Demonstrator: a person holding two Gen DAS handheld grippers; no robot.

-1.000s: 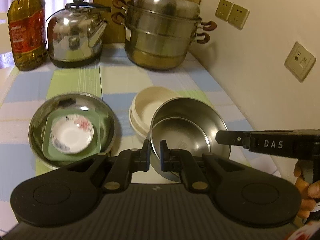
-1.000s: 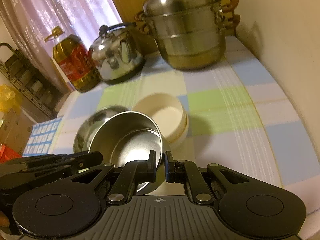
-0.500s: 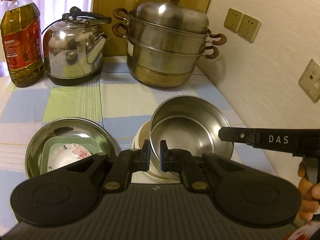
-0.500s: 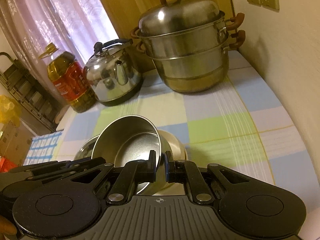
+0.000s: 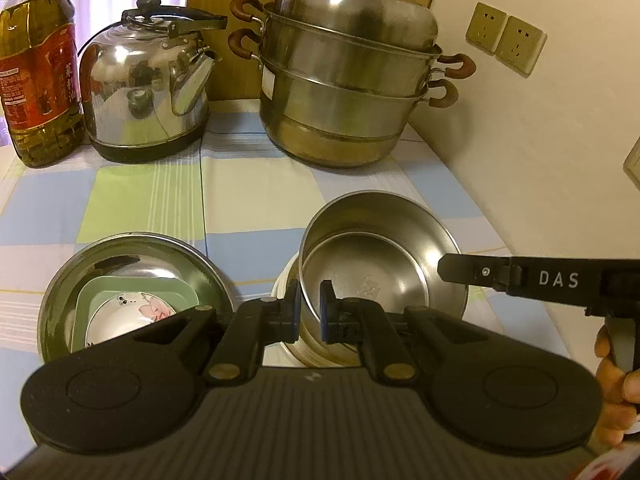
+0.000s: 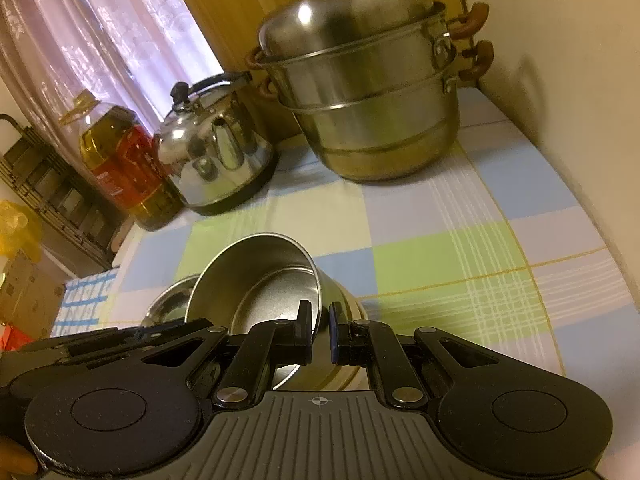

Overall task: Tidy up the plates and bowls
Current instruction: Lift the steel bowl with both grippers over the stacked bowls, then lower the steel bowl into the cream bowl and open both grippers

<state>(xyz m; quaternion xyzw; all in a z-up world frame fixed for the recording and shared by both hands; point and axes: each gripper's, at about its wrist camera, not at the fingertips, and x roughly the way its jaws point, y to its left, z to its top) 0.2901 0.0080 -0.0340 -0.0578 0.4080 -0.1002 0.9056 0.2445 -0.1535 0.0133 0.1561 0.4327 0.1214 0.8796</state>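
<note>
left gripper [image 5: 309, 312] pinching steel bowl [image 5: 380, 264] rim, centre frame, above cream bowl [image 5: 286, 284] | right gripper [image 6: 321, 334] pinching same bowl's opposite rim | "DAS" on right gripper's side | oil bottle [image 5: 38, 76] upper left, red label, characters unreadable

Silver bowl [image 5: 384, 264], pastel-checked tablecloth [image 5: 256, 196]

From my left gripper [image 5: 309, 314] I see its jaws clamped on the near rim of a steel bowl [image 5: 380, 264], which tilts over a cream bowl [image 5: 285, 288] beneath it. The right gripper [image 5: 540, 280] reaches in from the right, a hand [image 5: 616, 384] on its grip. Left of these, a wide steel basin [image 5: 132, 246] holds a green square plate [image 5: 132, 286] and a flowered saucer [image 5: 128, 314]. A kettle [image 5: 144, 84], steamer pot [image 5: 348, 76] and oil bottle [image 5: 36, 64] line the back of the bench [image 5: 256, 196].
</note>
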